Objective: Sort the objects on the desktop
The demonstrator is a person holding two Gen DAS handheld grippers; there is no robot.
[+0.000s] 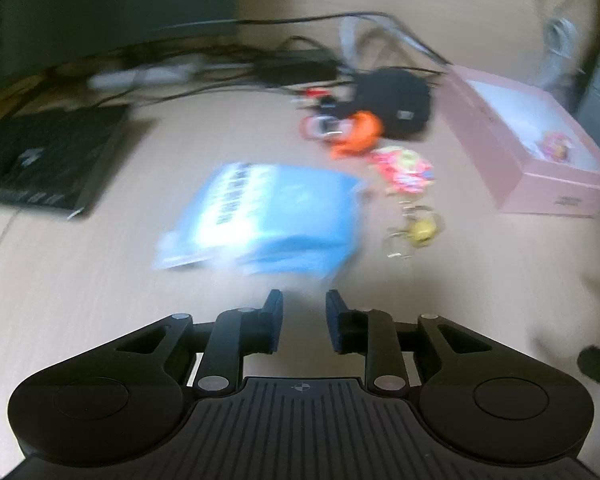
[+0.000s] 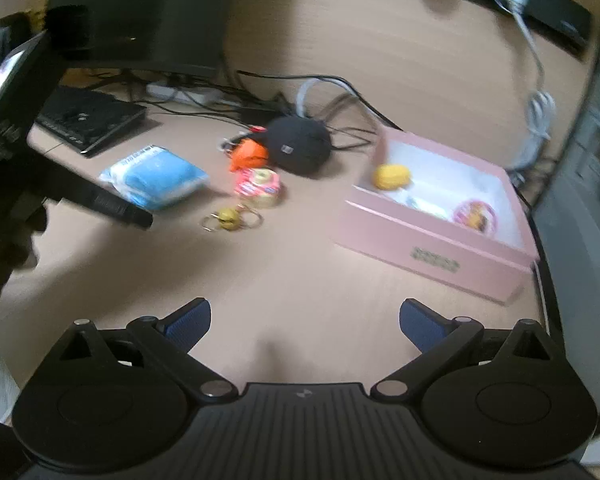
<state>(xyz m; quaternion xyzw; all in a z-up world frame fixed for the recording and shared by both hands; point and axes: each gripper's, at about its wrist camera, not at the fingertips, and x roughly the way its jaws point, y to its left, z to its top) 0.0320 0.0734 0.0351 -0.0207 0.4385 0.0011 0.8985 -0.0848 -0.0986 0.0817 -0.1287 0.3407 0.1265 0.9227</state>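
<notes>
Jaws of left gripper point(image 1: 303, 322) narrowly parted near blue packet point(image 1: 260, 220); right gripper point(image 2: 305, 322) spread wide, empty.

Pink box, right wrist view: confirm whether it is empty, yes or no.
No, the pink box already holds a yellow round item and a pink-rimmed round item on its white floor.

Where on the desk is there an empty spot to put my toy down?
Bare wood lies between the right gripper, the pink cardboard box and the small yellow keyring. Another patch sits between the blue tissue pack and the black keyboard. It is crowded around the black round pouch and cables.
</notes>
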